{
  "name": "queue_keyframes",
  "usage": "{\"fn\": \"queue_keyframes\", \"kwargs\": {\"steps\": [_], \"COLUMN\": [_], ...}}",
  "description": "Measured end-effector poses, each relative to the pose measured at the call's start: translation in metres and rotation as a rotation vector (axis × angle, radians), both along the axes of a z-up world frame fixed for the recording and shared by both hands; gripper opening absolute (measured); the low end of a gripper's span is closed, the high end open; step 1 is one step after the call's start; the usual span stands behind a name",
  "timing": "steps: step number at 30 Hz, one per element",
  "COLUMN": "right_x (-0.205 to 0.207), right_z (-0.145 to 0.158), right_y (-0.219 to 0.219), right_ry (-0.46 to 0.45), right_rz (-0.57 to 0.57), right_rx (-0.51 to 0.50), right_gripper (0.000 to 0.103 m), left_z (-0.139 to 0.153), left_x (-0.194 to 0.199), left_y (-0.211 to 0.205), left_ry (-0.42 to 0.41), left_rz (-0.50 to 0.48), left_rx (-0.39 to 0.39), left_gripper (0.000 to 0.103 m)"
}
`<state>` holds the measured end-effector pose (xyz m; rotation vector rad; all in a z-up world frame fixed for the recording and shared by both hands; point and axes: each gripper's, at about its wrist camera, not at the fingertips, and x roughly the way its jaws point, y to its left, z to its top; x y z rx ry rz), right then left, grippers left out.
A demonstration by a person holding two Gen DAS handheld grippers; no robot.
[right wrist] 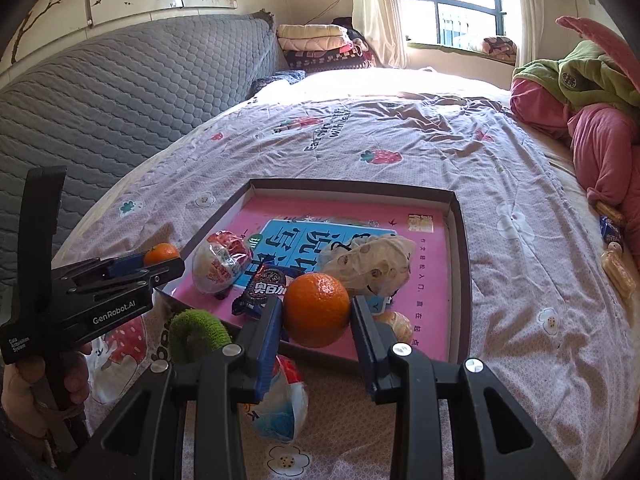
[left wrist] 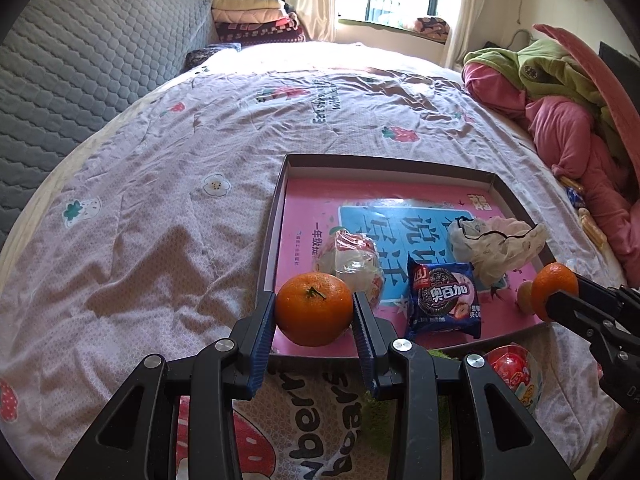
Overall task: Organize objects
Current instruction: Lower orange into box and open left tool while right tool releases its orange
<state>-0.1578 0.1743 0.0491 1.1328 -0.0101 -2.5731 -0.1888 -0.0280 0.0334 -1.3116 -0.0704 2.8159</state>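
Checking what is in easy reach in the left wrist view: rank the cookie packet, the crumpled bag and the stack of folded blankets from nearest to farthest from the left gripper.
1. Cookie packet: in the tray, just right of the left gripper.
2. Crumpled bag: deeper in the tray, right.
3. Folded blankets: far end, by the window.

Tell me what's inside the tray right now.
In the tray: a pink book lining the bottom, a wrapped toy egg, a cookie pack, a crumpled bag and a small peeled fruit. The bag's contents are hidden.
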Motion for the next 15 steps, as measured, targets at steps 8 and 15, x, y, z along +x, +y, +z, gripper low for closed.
{"fn": "queue_keyframes", "kwargs": {"steps": [8,15], "right_x": [-0.006,-0.013], "right_z": [-0.011,-0.020], "right_y": [-0.003,-0.006], "right_ry": [-0.030,-0.046], "right_rz": [0.001,-0.003], "right_rx": [0.010,0.025], "right_gripper": [0.035,0.035], "left_z": [-0.010,-0.017], "left_x": [-0.003,-0.009], "left_y": [0.006,0.009], "left_ry": [-0.017,-0.035], "left_rz": [-0.019,-0.025], "left_rx": [0.001,0.000], "left_gripper": [0.038,0.038]}}
